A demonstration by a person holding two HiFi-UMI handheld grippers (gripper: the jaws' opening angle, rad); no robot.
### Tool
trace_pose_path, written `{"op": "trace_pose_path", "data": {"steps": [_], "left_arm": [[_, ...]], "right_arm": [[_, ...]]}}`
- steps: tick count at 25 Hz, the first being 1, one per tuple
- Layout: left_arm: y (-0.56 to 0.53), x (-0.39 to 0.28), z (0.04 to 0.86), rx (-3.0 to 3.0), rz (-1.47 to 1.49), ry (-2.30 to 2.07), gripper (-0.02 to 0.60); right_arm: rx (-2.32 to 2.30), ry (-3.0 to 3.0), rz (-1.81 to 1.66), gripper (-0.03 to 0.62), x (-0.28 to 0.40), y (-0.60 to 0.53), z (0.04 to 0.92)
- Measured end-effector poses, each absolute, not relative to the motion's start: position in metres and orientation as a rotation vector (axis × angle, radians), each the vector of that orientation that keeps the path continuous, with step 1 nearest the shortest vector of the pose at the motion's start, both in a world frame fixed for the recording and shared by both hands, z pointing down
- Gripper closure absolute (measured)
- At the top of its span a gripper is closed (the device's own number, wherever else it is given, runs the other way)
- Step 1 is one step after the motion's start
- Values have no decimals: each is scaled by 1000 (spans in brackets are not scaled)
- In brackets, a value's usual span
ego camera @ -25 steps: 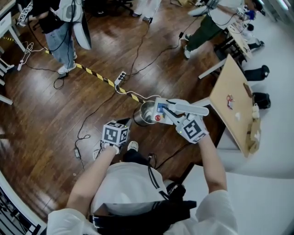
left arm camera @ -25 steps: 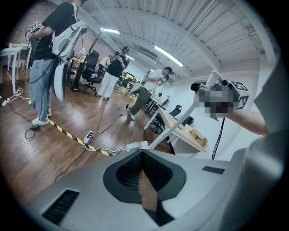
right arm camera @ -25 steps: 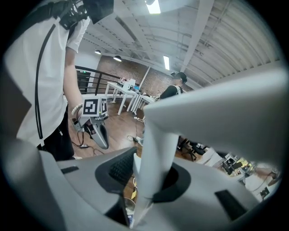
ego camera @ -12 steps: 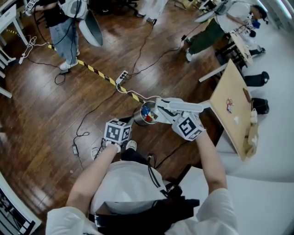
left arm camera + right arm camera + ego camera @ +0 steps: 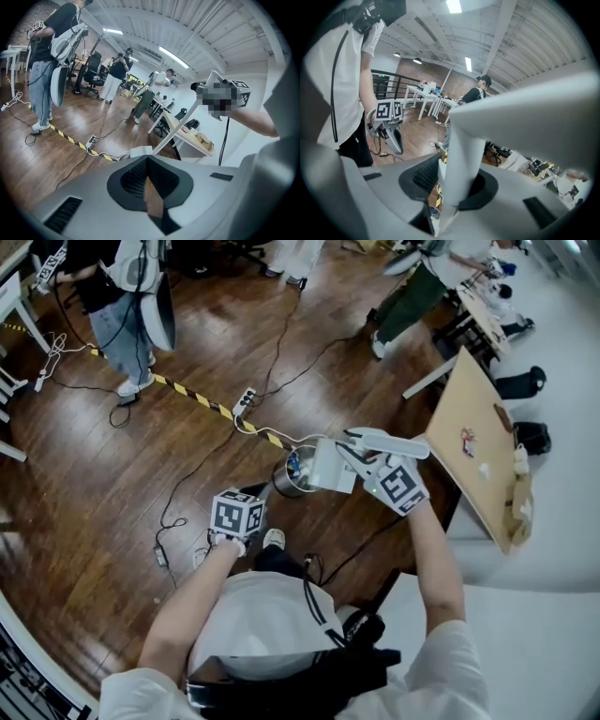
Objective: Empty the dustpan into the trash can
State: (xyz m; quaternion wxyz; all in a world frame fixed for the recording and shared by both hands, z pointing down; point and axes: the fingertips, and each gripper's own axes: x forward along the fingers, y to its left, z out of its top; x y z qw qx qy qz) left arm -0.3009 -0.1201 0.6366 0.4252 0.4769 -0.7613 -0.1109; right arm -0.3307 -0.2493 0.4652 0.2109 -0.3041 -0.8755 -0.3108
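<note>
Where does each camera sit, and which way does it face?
Head view: on the head, facing down; torso, both arms, dustpan at the trash can.
Left gripper view: on the left gripper, jaws shut, facing across the room; right forearm shows.
Right gripper view: on the right gripper, clamping the dustpan handle, facing back at the torso.
Shared: left gripper's cube, in head and right gripper views.

Striped floor tape [image 5: 192,395] — white power strip [image 5: 244,401] just beside it.

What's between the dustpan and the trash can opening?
Nothing visible. The dustpan, held at its handle by the right gripper, hangs over the edge of the trash can, whose top is open.
</note>
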Motion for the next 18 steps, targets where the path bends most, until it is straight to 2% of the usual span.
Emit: {"op": "trace_pose_path", "data": {"steps": [11, 18], "left_arm": [[-150, -295, 631, 1256, -159, -1878, 593], [-181, -280, 631, 1331, -93, -1819, 593]], "right_arm": [[-357, -2713, -584, 476, -321, -381, 426], [-53, -2832, -372, 476, -290, -444, 419]]}}
